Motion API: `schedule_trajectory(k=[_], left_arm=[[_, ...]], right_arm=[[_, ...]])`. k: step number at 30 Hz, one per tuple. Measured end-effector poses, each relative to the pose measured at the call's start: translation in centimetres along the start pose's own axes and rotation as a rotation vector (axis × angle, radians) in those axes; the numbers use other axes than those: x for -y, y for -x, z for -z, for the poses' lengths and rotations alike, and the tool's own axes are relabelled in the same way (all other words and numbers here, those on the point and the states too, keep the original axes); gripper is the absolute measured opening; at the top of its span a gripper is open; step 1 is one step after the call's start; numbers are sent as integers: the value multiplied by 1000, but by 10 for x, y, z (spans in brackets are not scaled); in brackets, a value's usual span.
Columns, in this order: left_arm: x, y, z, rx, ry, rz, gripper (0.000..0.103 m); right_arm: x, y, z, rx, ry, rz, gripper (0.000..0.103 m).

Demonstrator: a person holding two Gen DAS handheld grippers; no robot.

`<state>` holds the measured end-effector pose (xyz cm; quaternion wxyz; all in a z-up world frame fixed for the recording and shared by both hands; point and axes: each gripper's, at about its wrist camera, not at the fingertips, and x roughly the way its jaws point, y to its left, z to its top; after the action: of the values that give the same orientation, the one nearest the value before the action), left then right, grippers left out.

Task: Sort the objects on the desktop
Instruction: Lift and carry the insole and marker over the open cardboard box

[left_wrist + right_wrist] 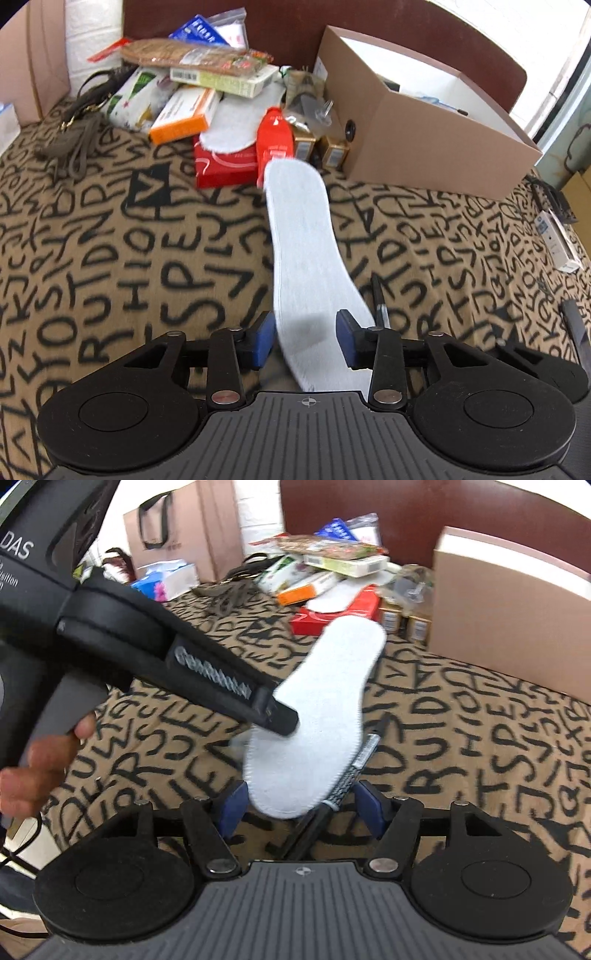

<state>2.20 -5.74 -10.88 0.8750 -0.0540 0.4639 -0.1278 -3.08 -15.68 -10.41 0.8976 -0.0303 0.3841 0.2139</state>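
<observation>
Left tongs [306, 341] standing apart around white insole [303, 236], pads not pressing; right tongs [301, 808] gaping wide around insole heel and pen [354, 771].

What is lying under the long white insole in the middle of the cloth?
A black pen lies partly under the white insole; its ends stick out. Whether anything else lies beneath on the lettered cloth is hidden.

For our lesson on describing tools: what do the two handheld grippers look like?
Both the left gripper and the right gripper have black linkage arms with silver rivets, blue fingers, round black discs and a ribbed grey body bearing a crosshair mark. The left one's side carries white lettering.
</observation>
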Motion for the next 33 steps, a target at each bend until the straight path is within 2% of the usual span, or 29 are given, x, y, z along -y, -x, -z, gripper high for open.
schedule_trajectory(k=[4,6,10,11,12,14,15,17,19,20,23,24,29,31,32,33], left_arm=[[4,-14,-13,-7,-21,-13,56],[5,-21,-19,-12,-25,-10,60],[9,-32,-30,-17,-33,-12,61],[11,-34,-32,-21,-43,-19,49],[13,-35,-32,-22,-57,-35,26],[14,-33,-33,-22,-78,-51,17],[14,-31,-34,-21,-74,-38,15],[16,-23,-36,-4,-83,-24,13],[20,-19,-38,6,-93,-9,15],[23,-19,-40,4,-97,6,21],[33,-26,-42,-24,-114,44,28],[38,-28,-41,-34,-126,48,36],[61,-41,-39,-60,-165,57,37],[65,-46,-39,-65,-178,28,12],[65,-47,-39,-73,-177,21,6],[63,-48,-38,-81,-166,20,6]], right_arm=[[10,3,3,0,-30,12,63],[12,2,3,-2,-29,10,63],[5,-1,2,-6,29,18,58],[5,-1,2,-6,39,9,51],[6,0,1,-6,41,0,40],[11,2,0,-6,40,29,26],[15,2,0,-8,43,63,17],[27,2,1,-17,39,122,12],[42,4,3,-20,11,155,11],[48,5,3,-19,2,171,11],[59,8,4,-15,-18,194,11],[60,8,5,-14,-24,191,11],[61,7,8,-6,-36,188,11],[63,7,8,-5,-43,181,11],[65,8,8,-3,-46,177,12],[64,8,8,-4,-50,175,12]])
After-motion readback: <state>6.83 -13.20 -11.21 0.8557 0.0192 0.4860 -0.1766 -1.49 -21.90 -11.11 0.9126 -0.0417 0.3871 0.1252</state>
